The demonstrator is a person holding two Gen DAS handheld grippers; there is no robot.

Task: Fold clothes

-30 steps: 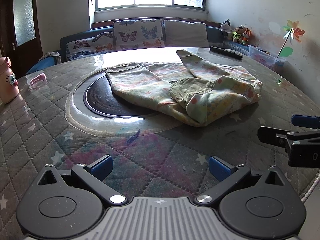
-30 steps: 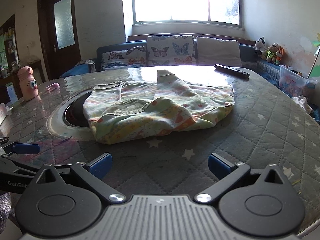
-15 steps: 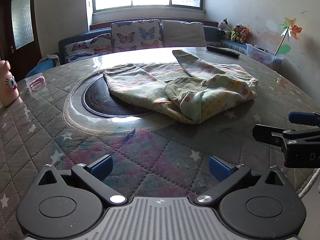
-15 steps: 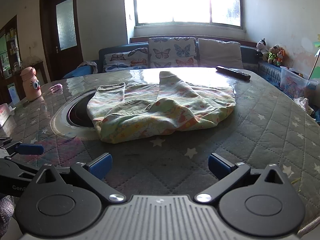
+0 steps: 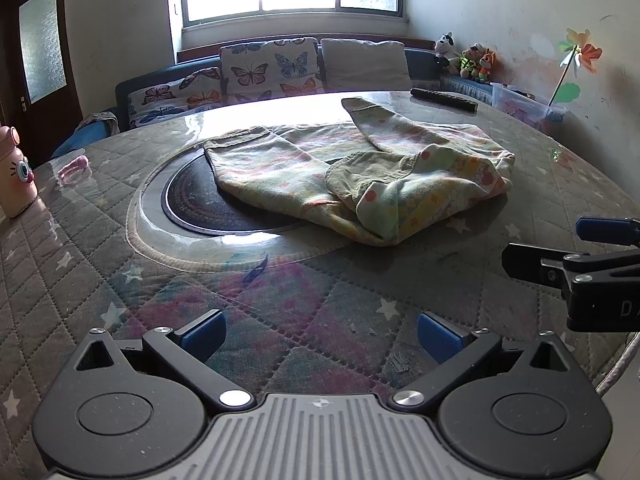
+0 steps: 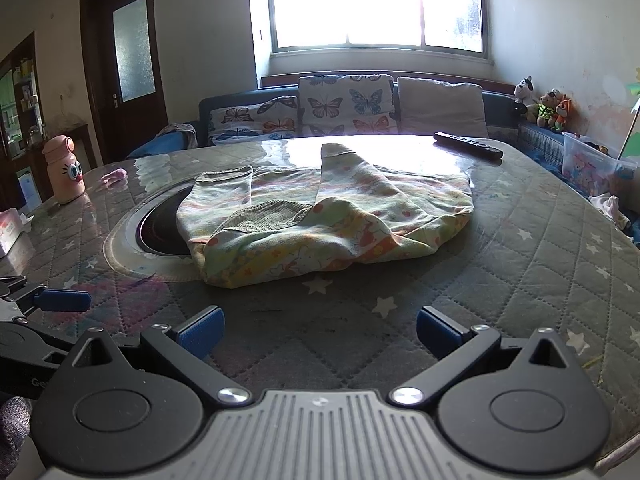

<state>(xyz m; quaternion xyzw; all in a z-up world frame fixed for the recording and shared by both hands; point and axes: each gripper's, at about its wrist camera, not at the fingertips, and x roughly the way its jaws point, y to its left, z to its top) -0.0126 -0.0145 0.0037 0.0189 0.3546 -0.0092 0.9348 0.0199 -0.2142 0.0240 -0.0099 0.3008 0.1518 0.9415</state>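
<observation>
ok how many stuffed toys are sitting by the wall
3, in a row at the far right end of the sofa by the wall: a black-and-white one, a green-vested one, and an orange one. More may be hidden behind them.

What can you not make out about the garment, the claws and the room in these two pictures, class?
- Garment: underside and inner layers hidden by its own folds, both views.
- Right claw: cut off by the left view's right edge.
- Window: outdoors washed out by glare.
- Remote: buttons too small.
</observation>
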